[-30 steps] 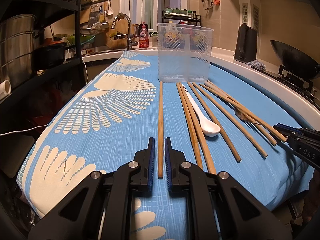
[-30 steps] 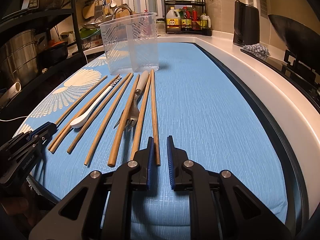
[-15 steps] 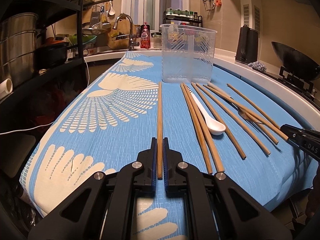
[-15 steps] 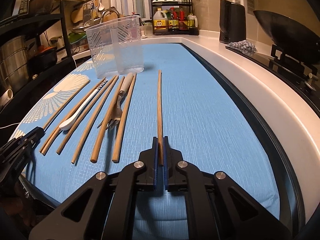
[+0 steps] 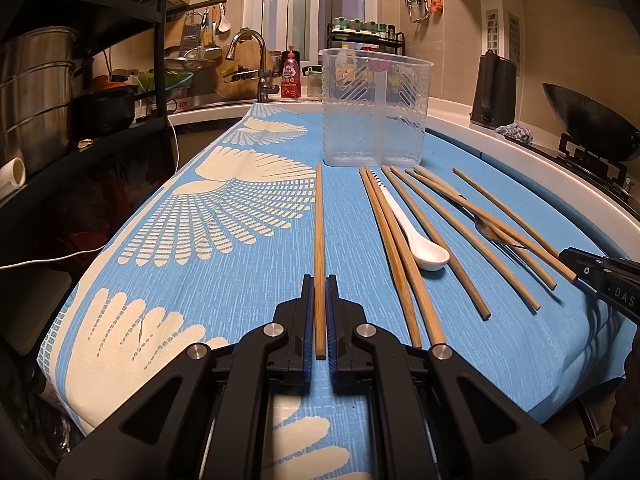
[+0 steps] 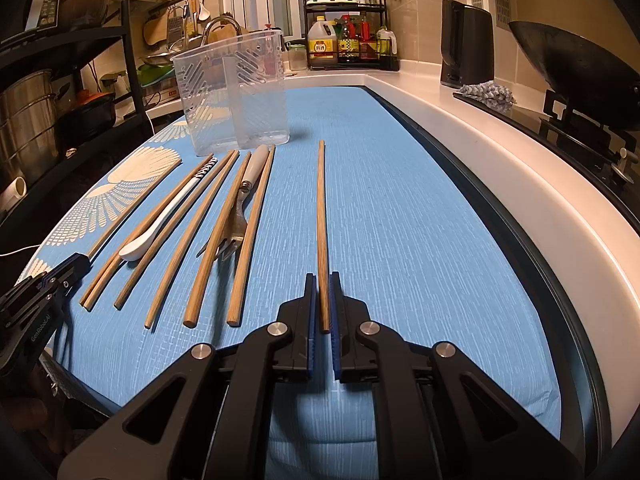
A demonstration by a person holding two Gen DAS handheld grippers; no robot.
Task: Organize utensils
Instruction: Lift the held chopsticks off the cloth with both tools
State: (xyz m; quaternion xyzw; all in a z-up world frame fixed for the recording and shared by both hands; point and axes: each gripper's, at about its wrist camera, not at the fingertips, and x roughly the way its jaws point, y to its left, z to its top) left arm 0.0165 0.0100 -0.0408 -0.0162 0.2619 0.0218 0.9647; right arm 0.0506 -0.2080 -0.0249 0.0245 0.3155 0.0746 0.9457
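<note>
My left gripper (image 5: pixel 319 280) is shut on a wooden chopstick (image 5: pixel 319 240) that points toward the clear plastic utensil holder (image 5: pixel 374 108). My right gripper (image 6: pixel 322 278) is shut on another wooden chopstick (image 6: pixel 321 216), held apart from the others. Several chopsticks (image 6: pixel 208 240), a white ceramic spoon (image 5: pixel 424 250) and a fork (image 6: pixel 236 232) lie in a row on the blue cloth (image 6: pixel 400 220). The holder also shows in the right wrist view (image 6: pixel 232 92); it looks empty.
A black shelf rack with steel pots (image 5: pixel 36 92) stands to the left. A sink tap (image 5: pixel 250 40) and bottles sit behind the holder. A white counter edge (image 6: pixel 520 168), a wok (image 6: pixel 572 64) and a black kettle (image 6: pixel 466 44) lie to the right.
Both grippers have closed, each on a chopstick. The right gripper has carried its chopstick to the right, away from the row, and both chopsticks are lifted slightly.
</note>
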